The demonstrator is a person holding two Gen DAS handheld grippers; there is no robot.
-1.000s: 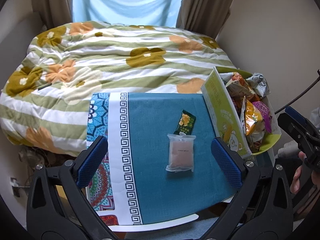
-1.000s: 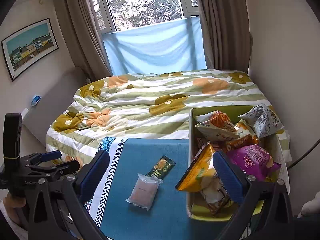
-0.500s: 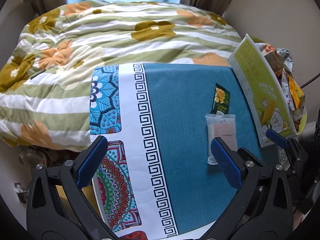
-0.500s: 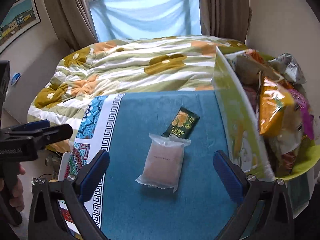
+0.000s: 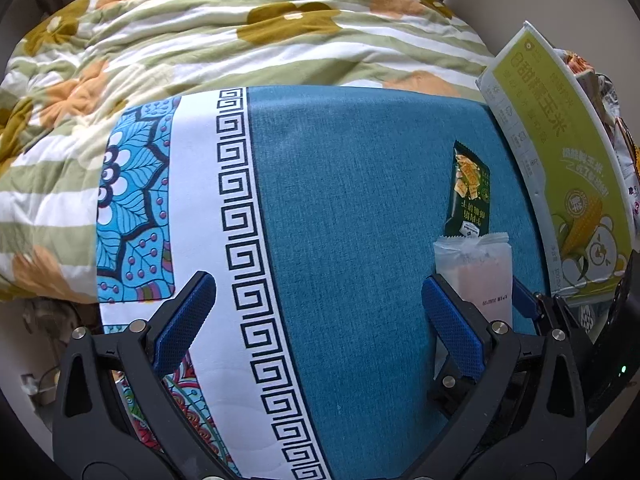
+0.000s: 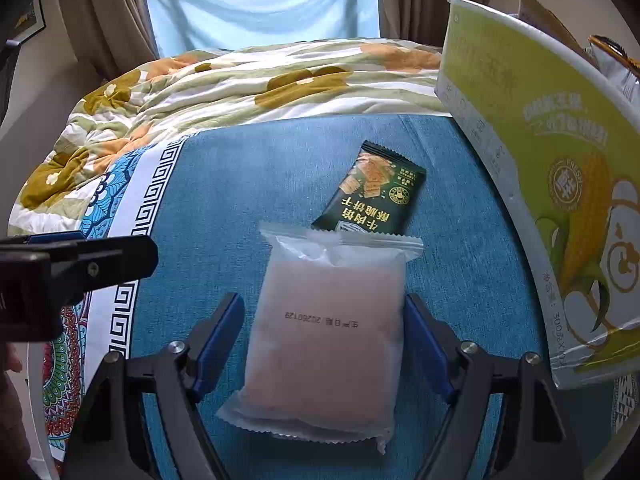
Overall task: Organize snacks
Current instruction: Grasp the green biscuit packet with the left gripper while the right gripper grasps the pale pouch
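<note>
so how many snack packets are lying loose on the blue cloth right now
2: a frosted translucent pink-filled packet between the closing right gripper jaws, and a dark green biscuit wrapper just beyond, its near end tucked under the packet. Boxed snacks aren't counted.

Snack packets loose on the cloth: two — one translucent pink packet (image 6: 328, 320), one dark green biscuit packet (image 6: 374, 194). Green corn-print box (image 6: 560, 184): one, bagged snacks inside uncountable. Patterned blue cloth (image 5: 360, 200): one. Floral quilt (image 5: 200, 36): one.
</note>
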